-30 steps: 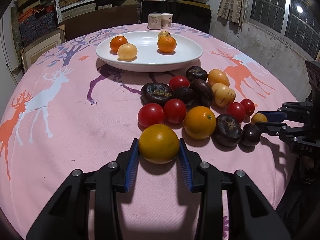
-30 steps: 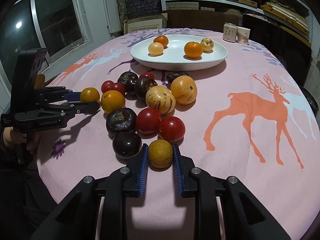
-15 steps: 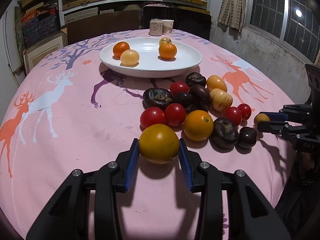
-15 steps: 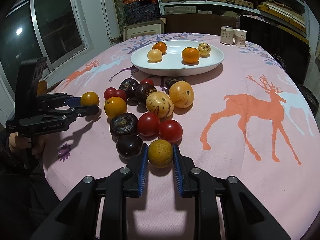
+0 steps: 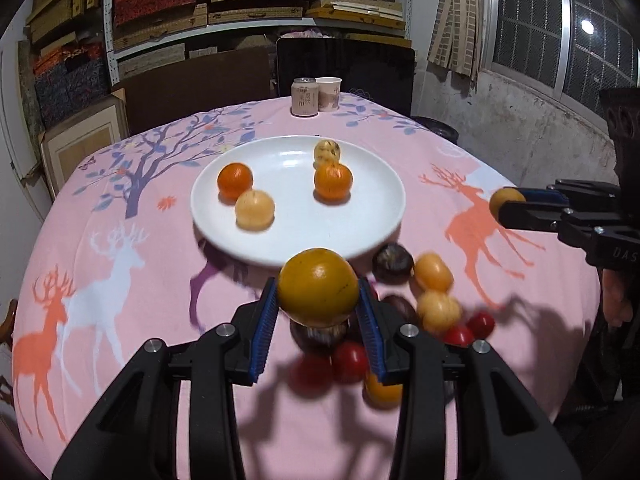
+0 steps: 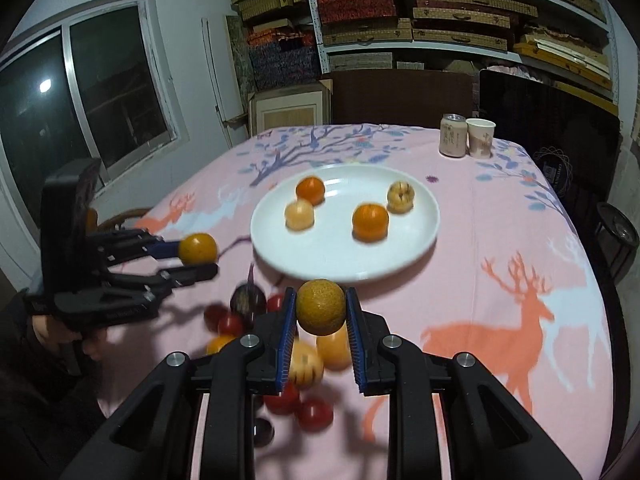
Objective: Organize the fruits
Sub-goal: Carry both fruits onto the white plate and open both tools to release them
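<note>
My left gripper (image 5: 318, 312) is shut on a large yellow-orange fruit (image 5: 318, 286), held in the air just short of the white plate (image 5: 360, 184). My right gripper (image 6: 321, 330) is shut on a smaller brownish-yellow fruit (image 6: 320, 306), also lifted, near the plate's (image 6: 420, 240) front rim. The plate holds two oranges (image 5: 235, 182), a pale fruit (image 5: 255, 210) and a speckled one (image 5: 327, 152). Each gripper shows in the other view: the right (image 5: 516, 204) at the right edge, the left (image 6: 196, 258) at the left.
A heap of red tomatoes (image 5: 349, 362), dark fruits (image 5: 393, 263) and yellow ones (image 5: 433, 272) lies on the pink tablecloth (image 5: 120, 280) below the grippers. A can (image 5: 305, 97) and a paper cup (image 5: 329, 94) stand at the table's far edge, with a dark chair and shelves behind.
Both grippers have risen off the cloth with their fruits and moved forward toward the plate. The heap now lies under and behind the fingers.
</note>
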A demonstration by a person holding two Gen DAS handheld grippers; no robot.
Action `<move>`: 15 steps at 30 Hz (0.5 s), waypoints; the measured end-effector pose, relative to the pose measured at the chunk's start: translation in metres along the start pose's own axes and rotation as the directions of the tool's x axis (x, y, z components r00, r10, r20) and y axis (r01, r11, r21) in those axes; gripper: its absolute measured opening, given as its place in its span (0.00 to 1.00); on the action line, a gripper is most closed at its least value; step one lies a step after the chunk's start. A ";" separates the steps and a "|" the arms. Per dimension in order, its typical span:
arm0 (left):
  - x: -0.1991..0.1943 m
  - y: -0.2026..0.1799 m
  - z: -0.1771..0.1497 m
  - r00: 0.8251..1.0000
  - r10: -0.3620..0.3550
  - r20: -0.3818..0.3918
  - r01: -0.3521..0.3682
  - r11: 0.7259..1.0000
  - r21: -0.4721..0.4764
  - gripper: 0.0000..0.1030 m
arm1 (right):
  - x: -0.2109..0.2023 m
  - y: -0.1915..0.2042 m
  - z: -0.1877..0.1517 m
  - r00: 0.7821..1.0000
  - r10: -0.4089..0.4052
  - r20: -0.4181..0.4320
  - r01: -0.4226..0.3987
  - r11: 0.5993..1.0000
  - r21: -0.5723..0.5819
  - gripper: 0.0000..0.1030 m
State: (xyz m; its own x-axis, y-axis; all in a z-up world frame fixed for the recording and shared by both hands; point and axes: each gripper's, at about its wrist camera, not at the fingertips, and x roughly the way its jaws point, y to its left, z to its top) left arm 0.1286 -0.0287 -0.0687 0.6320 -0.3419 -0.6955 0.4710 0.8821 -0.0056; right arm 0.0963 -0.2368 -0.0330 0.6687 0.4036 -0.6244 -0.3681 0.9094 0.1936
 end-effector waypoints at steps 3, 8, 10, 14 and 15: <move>0.032 0.009 0.024 1.000 0.007 -0.030 -0.007 1.000 -0.004 0.37 | 0.029 -0.008 0.026 1.000 0.018 -0.024 -0.017 1.000 0.017 0.24; 0.090 0.025 0.046 0.993 0.007 -0.116 -0.011 1.000 -0.028 0.37 | 0.096 -0.023 0.043 0.992 0.007 -0.124 -0.002 0.999 0.038 0.24; 0.108 0.029 0.049 0.989 0.008 -0.150 -0.013 0.999 -0.033 0.37 | 0.119 -0.024 0.044 0.986 -0.012 -0.165 0.015 1.000 0.018 0.24; 0.127 0.031 0.049 0.982 0.016 -0.186 -0.020 1.000 -0.024 0.37 | 0.148 -0.029 0.043 0.976 -0.043 -0.213 0.044 0.999 0.000 0.24; 0.131 0.032 0.048 0.980 0.014 -0.196 -0.020 0.999 -0.028 0.37 | 0.154 -0.029 0.042 0.973 -0.049 -0.226 0.049 0.999 -0.008 0.24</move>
State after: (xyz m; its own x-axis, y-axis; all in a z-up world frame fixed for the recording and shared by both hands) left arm 0.2563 -0.0607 -0.1251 0.5054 -0.2596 -0.8229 0.4410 0.8974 -0.0122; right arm 0.2370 -0.1965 -0.1026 0.5227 0.3254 -0.7879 -0.3401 0.9271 0.1573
